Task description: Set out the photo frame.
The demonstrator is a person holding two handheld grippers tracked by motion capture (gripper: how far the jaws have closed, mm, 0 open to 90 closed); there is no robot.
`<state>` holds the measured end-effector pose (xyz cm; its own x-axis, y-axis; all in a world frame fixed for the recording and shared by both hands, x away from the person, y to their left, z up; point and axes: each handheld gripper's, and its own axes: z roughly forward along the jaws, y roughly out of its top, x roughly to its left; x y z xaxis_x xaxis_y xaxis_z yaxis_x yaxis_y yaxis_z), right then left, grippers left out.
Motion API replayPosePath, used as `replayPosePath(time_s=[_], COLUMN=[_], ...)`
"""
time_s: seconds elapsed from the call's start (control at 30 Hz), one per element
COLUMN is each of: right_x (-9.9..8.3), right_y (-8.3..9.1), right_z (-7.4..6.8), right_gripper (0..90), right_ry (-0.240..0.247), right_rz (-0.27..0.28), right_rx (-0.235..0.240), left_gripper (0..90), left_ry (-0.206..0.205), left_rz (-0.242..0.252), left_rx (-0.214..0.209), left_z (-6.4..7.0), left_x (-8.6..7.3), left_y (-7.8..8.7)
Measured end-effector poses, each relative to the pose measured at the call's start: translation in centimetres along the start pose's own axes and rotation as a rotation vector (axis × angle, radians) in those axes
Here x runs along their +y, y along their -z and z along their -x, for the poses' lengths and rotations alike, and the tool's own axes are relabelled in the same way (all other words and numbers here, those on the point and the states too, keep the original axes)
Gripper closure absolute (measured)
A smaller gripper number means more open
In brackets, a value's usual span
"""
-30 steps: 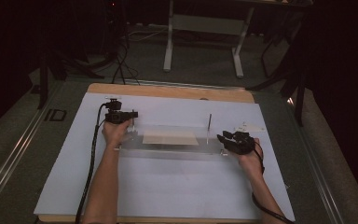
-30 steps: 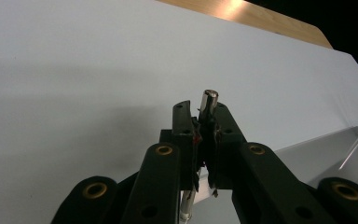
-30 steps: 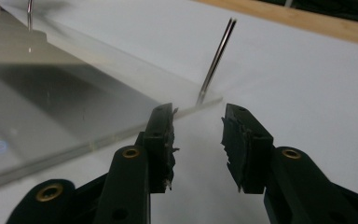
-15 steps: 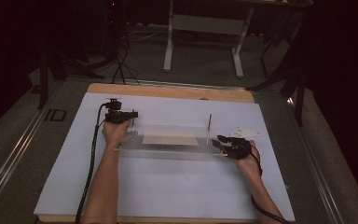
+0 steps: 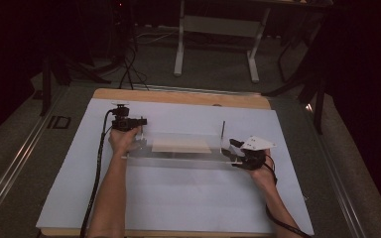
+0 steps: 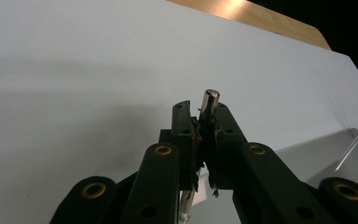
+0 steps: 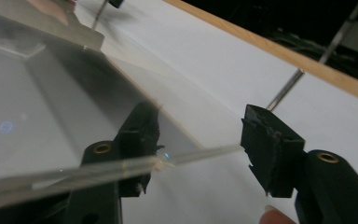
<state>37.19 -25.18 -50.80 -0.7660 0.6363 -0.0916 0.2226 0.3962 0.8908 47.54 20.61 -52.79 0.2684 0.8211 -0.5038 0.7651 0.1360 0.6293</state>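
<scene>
The left gripper [image 6: 200, 128] squeezes a shiny metal rod [image 6: 210, 101]. At 3 o'clock, the right gripper [image 7: 200, 135] has fingers wide apart around the clear tray [image 5: 183, 157] edge.

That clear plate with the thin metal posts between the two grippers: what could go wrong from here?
1. The left gripper is clamped on a thin metal post; a sideways tug might bend it or tip the clear plate.
2. The right gripper stands open around the plate's thin edge; closing off-centre, it could slip off or scratch it.
3. The pale sheet lying at the plate could slide if one end lifts.
</scene>
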Motion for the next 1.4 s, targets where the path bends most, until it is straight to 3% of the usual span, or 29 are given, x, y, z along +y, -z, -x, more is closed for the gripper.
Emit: replayPosePath(time_s=[0.1,0.2,0.37,0.57,1.17,1.4], right_x=[0.2,0.4,0.4,0.5,1.0,1.3], right_y=[-0.1,-0.3,-0.3,-0.3,-0.3,-0.4], right_z=[-0.3,-0.2,-0.2,-0.2,0.2,0.4], right_gripper=[45.7,45.4,45.5,45.4,45.3,45.4], right_ry=[0.02,0.001,-0.004,-0.006,-0.035,-0.049], right_rz=[0.016,0.017,0.005,0.006,0.012,0.015], right_rx=[0.026,0.041,0.043,0.045,0.042,0.042], left_gripper=[82.6,82.1,79.2,70.9,65.0,63.6], left_ry=[0.011,0.015,-0.002,-0.038,-0.234,-0.271], left_rz=[0.002,0.005,0.01,0.015,0.119,0.152], left_rx=[-0.007,-0.015,-0.022,-0.002,-0.015,-0.016], left_z=[-0.1,-0.1,-0.3,-0.4,0.0,0.1], left_x=[0.0,-0.1,-0.2,-0.5,-2.5,-3.3], left_y=[0.0,0.0,0.1,0.9,5.8,7.1])
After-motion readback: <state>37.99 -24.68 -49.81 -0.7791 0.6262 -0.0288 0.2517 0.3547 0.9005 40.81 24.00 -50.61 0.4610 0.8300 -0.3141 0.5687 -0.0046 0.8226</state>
